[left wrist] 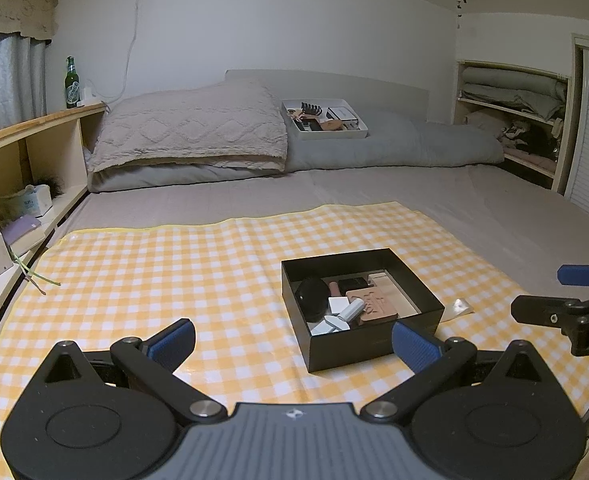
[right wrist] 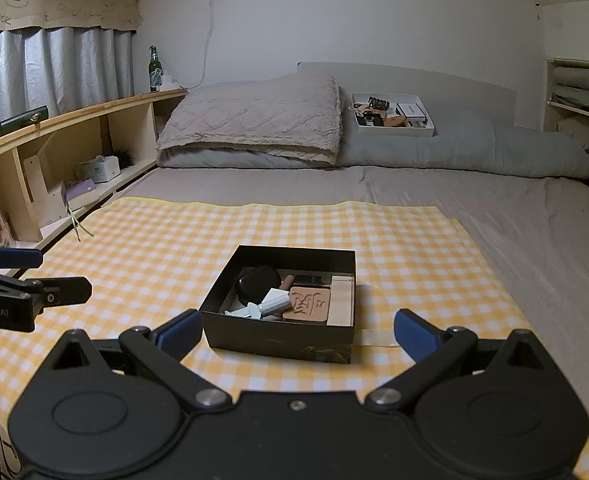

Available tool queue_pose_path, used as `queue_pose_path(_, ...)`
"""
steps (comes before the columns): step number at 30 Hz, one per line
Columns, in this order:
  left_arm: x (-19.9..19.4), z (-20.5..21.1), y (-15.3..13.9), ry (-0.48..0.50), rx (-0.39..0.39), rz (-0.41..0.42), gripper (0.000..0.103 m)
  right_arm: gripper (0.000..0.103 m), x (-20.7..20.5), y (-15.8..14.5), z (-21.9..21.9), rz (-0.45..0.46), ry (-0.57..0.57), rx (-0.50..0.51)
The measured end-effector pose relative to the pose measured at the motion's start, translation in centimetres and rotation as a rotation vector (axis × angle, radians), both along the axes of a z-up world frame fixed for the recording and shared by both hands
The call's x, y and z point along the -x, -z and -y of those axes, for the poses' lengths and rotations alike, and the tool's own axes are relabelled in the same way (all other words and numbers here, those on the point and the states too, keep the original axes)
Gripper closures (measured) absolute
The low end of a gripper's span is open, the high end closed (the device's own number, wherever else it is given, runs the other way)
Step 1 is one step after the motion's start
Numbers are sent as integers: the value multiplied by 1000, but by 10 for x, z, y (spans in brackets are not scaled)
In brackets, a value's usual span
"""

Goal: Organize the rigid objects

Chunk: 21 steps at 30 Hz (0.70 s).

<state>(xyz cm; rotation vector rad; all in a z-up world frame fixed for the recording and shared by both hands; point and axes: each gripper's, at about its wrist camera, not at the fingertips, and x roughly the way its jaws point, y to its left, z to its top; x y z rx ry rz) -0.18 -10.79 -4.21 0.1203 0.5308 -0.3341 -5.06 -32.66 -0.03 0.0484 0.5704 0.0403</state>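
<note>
A black box (left wrist: 374, 346) (right wrist: 278, 340) sits on the yellow checked cloth (left wrist: 154, 280) (right wrist: 154, 240) on the bed. It holds several small things: a black round case (right wrist: 256, 280), a brown embossed block (right wrist: 308, 304), a white tube (right wrist: 272, 302) and a pale wooden block (right wrist: 341, 300). My left gripper (left wrist: 294, 340) is open and empty, just before the box and to its left. My right gripper (right wrist: 296, 330) is open and empty, its fingers at either side of the box's near wall. Each gripper shows at the edge of the other's view.
A white tray (left wrist: 326, 130) (right wrist: 394, 128) with several small items lies on the grey duvet at the bed's head. A wooden shelf (right wrist: 74, 128) runs along the left with a green bottle (left wrist: 71, 84) (right wrist: 155, 70). Shelves with bedding (left wrist: 514, 96) stand at right.
</note>
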Motion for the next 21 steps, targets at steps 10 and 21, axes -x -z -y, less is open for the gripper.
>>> queue_pose_path(10,1,0,-1,1,-1,2,0,0,0,-1,1,3,6,1)
queue_pose_path(21,2,1,-2,1,-2,3,0,0,1,-1,1,3,6,2)
